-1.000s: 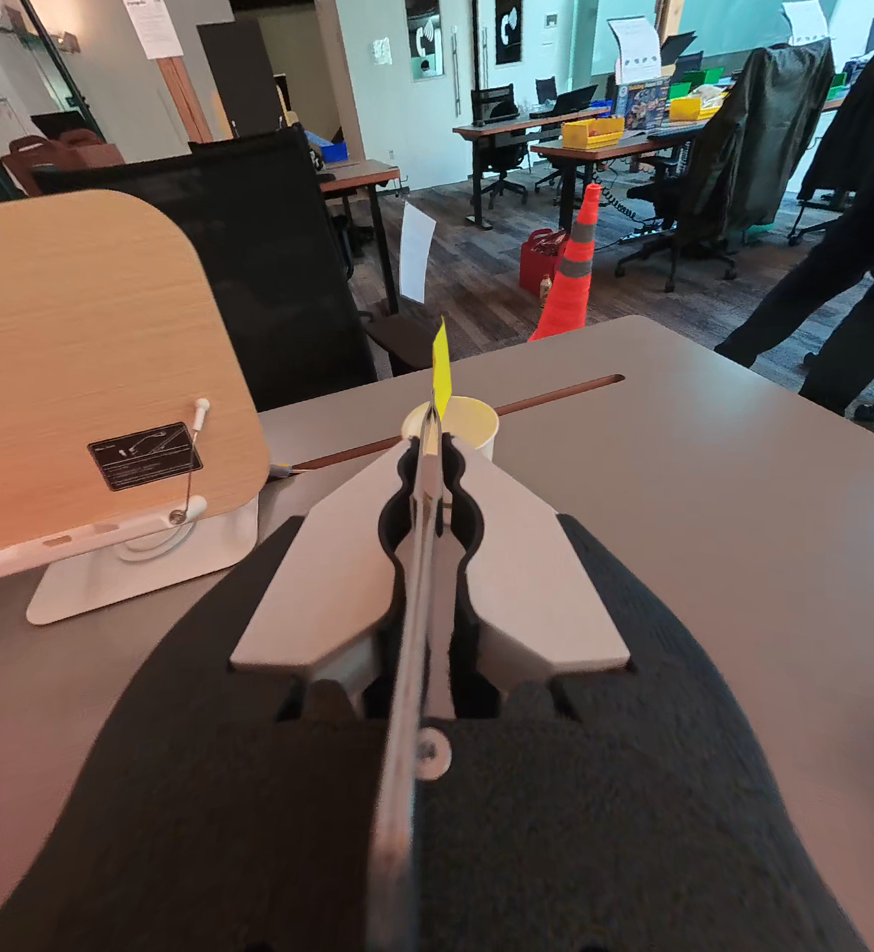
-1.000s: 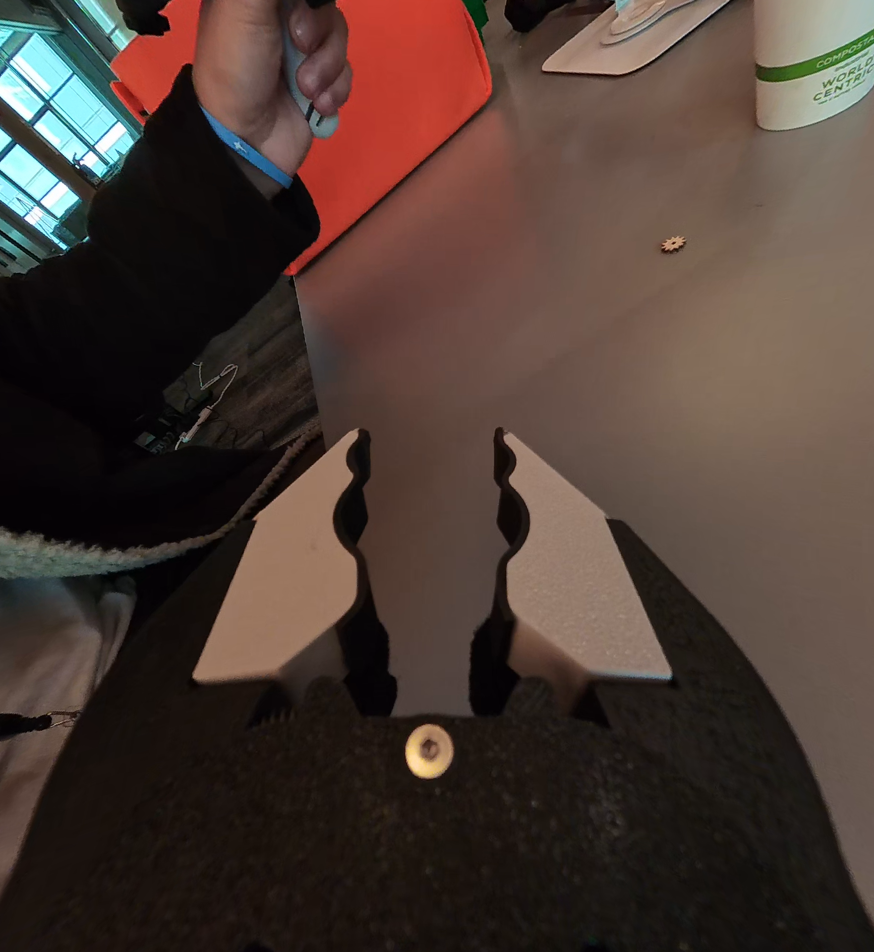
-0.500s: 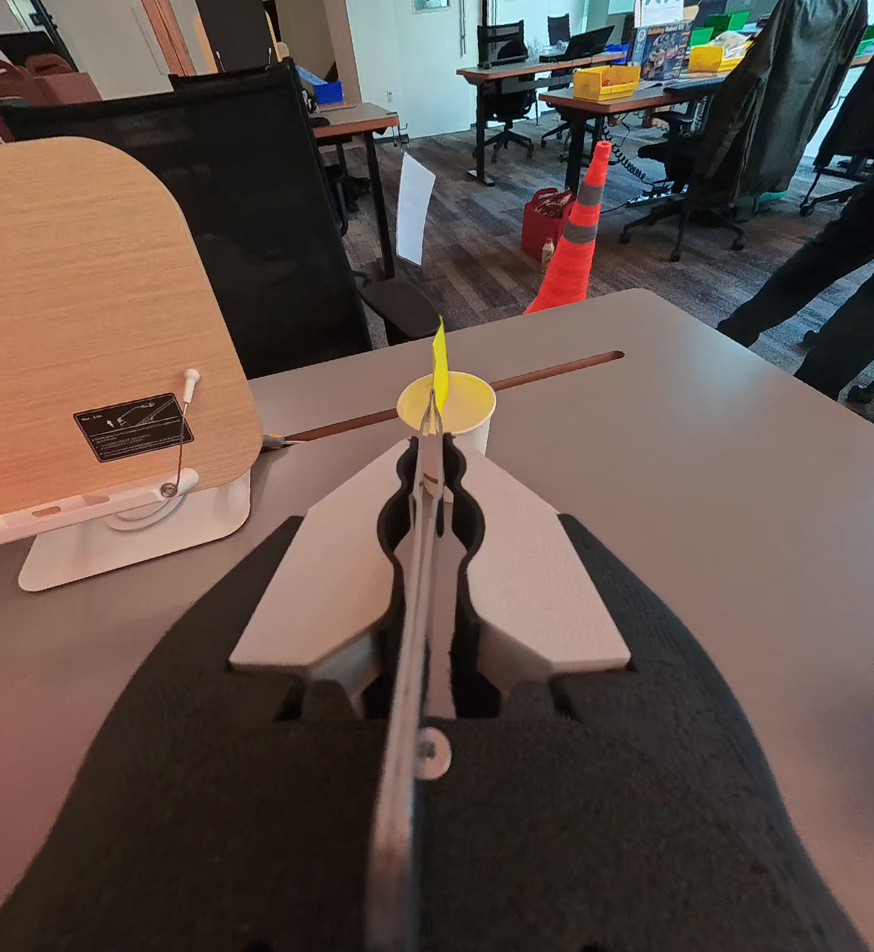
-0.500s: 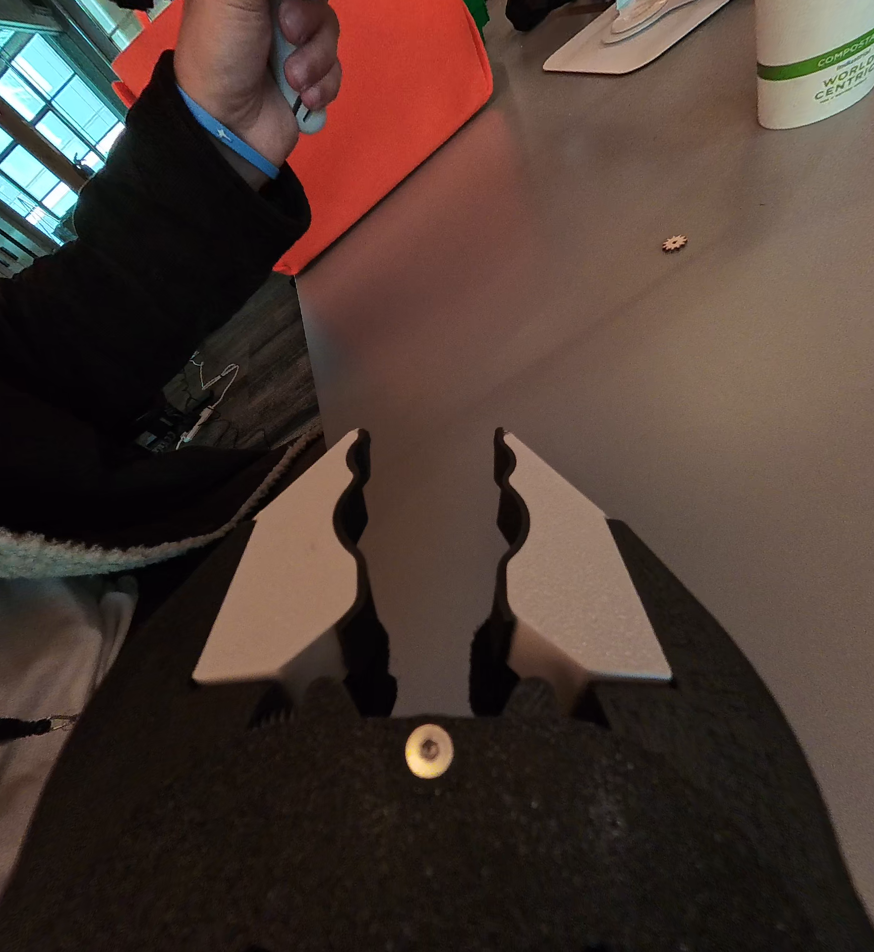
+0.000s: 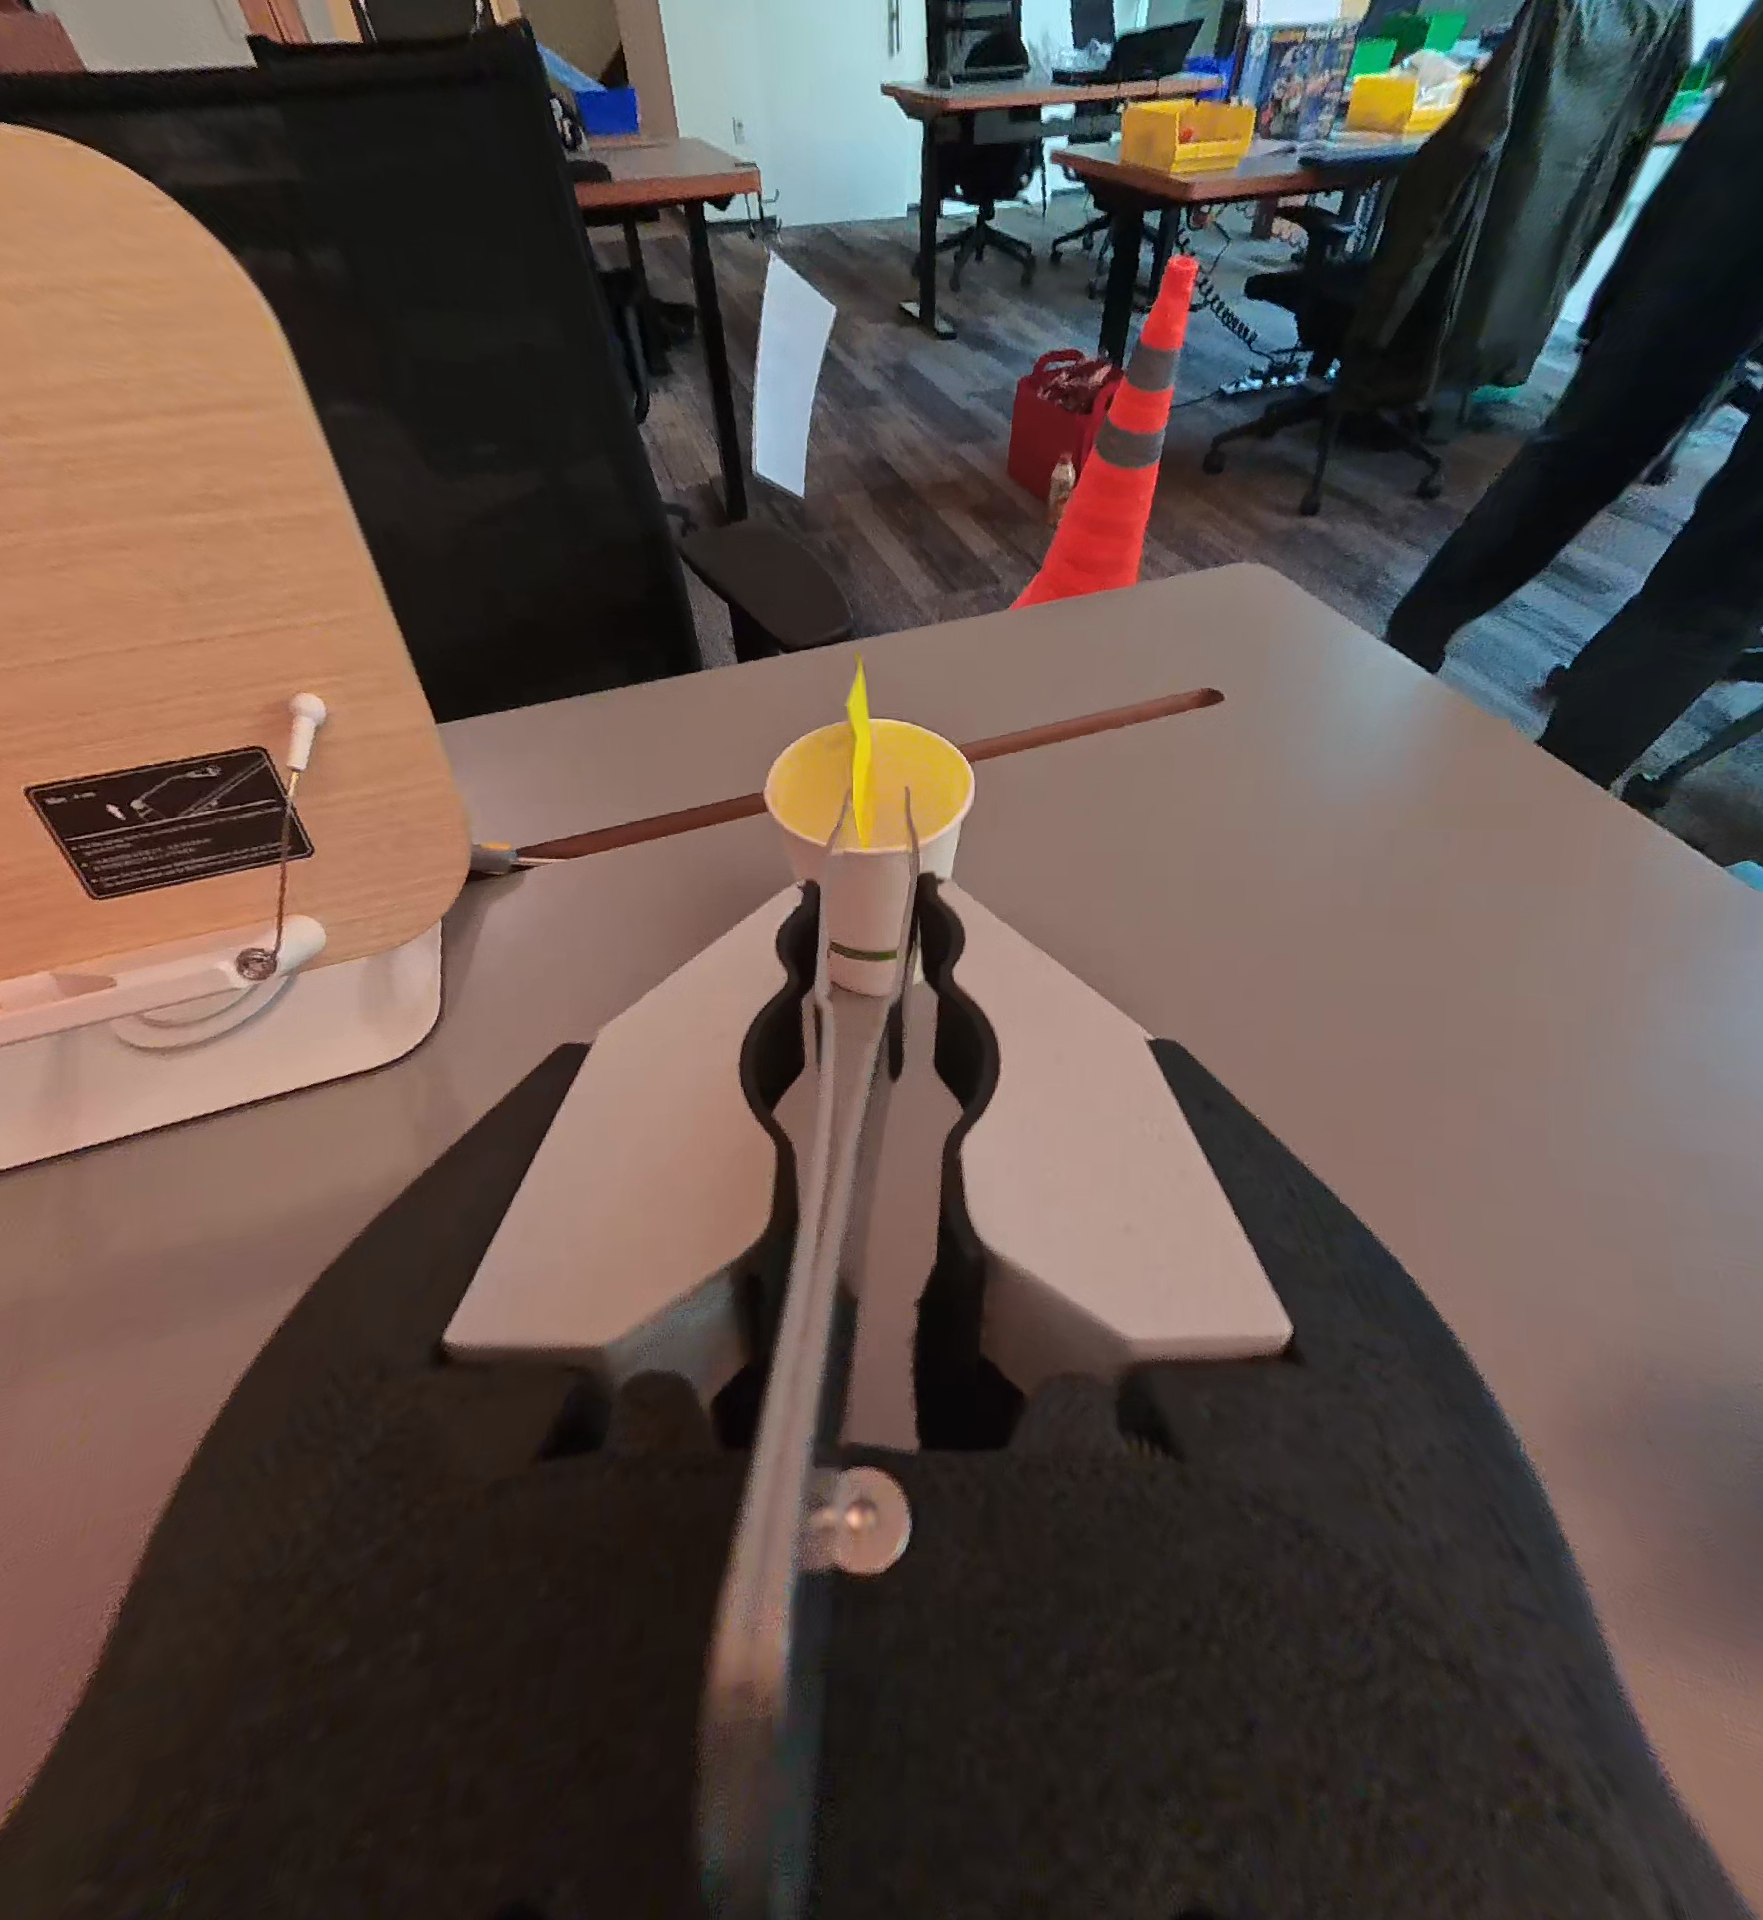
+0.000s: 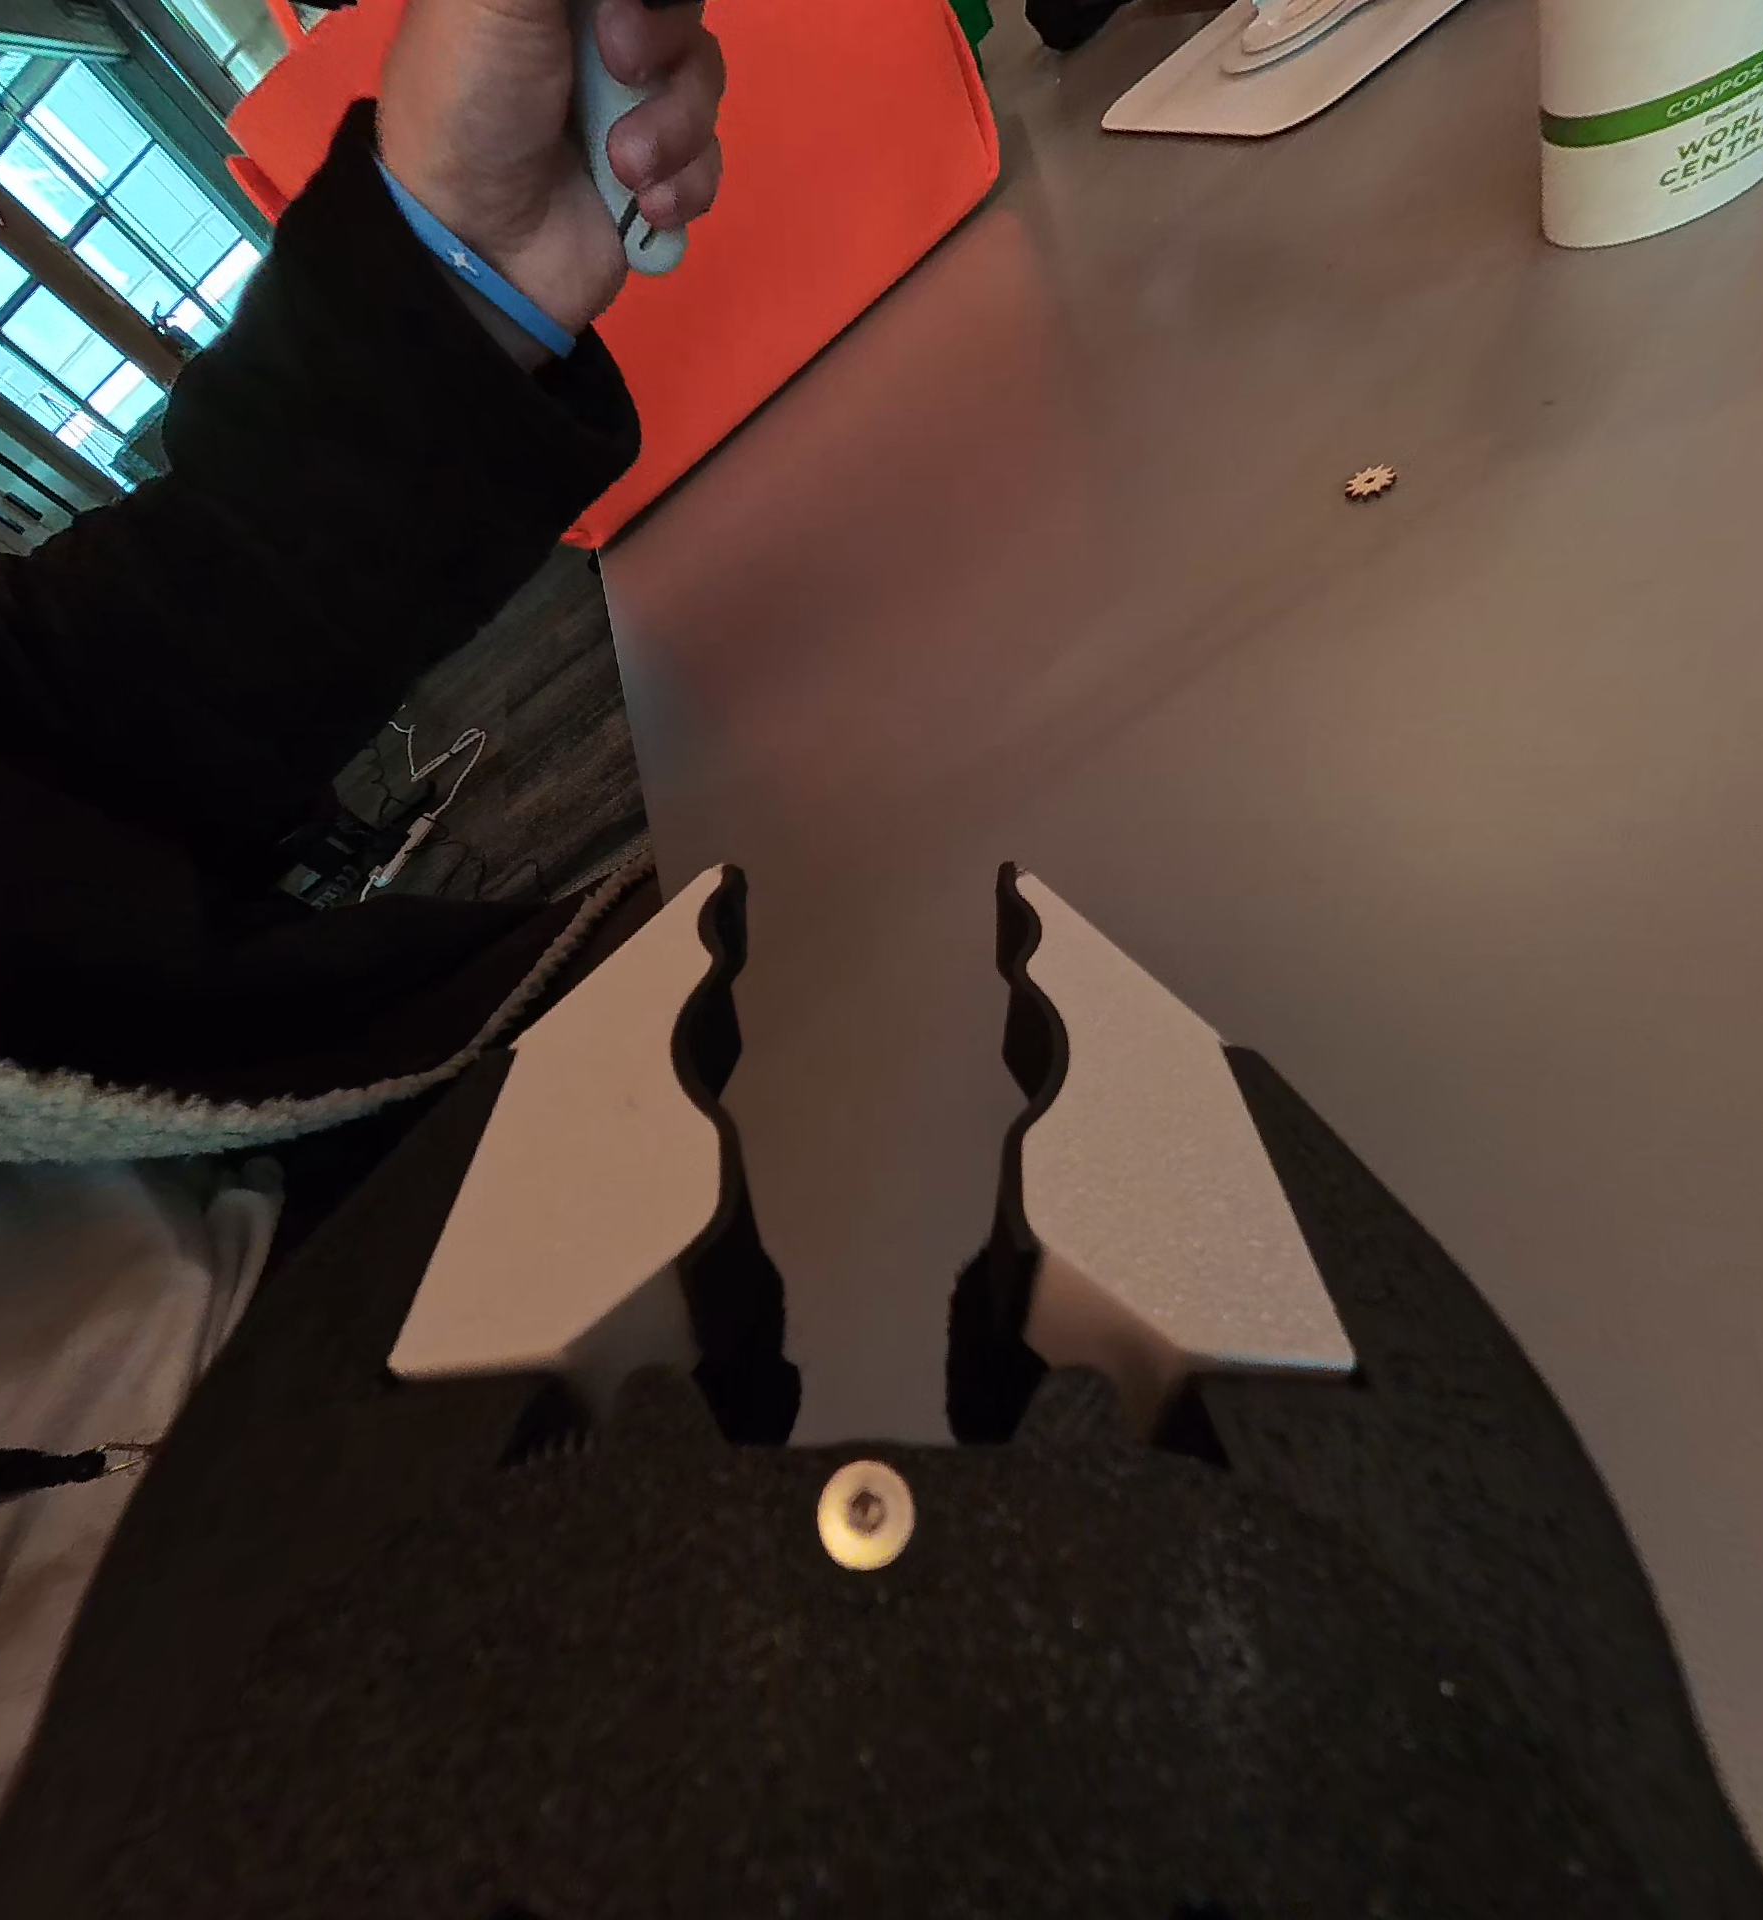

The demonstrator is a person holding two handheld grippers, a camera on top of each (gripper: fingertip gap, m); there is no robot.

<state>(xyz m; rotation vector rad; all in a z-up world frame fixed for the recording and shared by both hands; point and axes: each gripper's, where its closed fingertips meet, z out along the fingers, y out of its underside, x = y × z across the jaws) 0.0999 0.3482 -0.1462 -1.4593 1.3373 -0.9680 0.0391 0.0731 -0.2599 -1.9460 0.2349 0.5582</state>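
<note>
Left tongs [image 5: 861, 894]: narrow gap, pinched on metal tweezers [image 5: 804, 1299]. The tweezers' long axis runs up the frame centre, tips pointing away and spread apart over the mouth of a white paper cup [image 5: 861, 935] on the grey tabletop [image 5: 1376, 1039]. A yellow slip [image 5: 860, 758] stands on edge between the tips, long axis vertical, lower end in the cup mouth; contact with a tip cannot be told. Wooden board on a white stand [image 5: 129, 520] at left.

Right tongs [image 6: 869, 883]: wide, holding nothing, above bare tabletop. Small toothed wheel [image 6: 1370, 481] well apart, upper right.
</note>
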